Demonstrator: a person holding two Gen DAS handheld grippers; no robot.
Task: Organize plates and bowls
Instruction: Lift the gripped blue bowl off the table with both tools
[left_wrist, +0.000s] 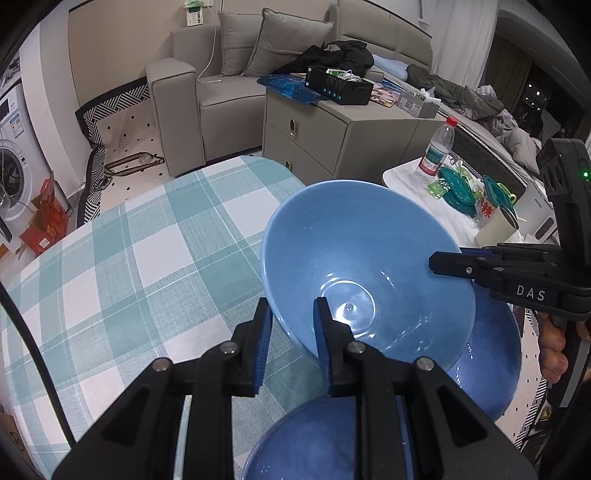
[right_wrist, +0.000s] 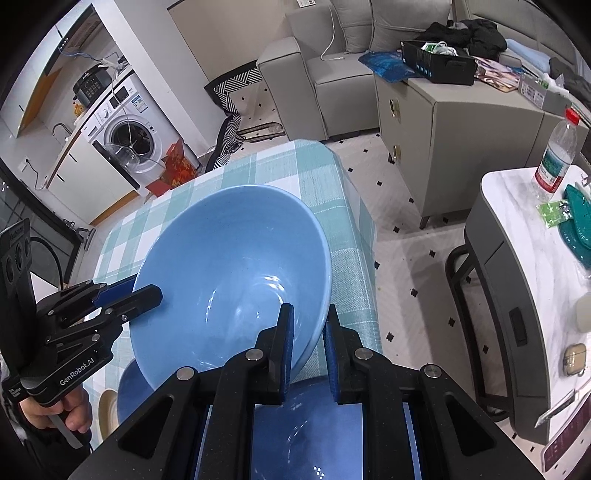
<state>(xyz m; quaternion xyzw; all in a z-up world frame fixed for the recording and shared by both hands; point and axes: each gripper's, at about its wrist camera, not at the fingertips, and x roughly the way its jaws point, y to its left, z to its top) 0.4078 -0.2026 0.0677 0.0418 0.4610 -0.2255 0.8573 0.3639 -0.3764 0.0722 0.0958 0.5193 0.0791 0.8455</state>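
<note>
light-blue bowl (left_wrist: 365, 266) tilted above dark-blue bowls (left_wrist: 491, 354) | left tongs (left_wrist: 291, 332), right tongs (right_wrist: 308, 343) each clamp opposite rims | glazed, slippery, fragile

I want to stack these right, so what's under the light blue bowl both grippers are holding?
Under the tilted light blue bowl sits a darker blue bowl, with another dark blue dish nearer, on the checked tablecloth. Their centres are covered.
</note>
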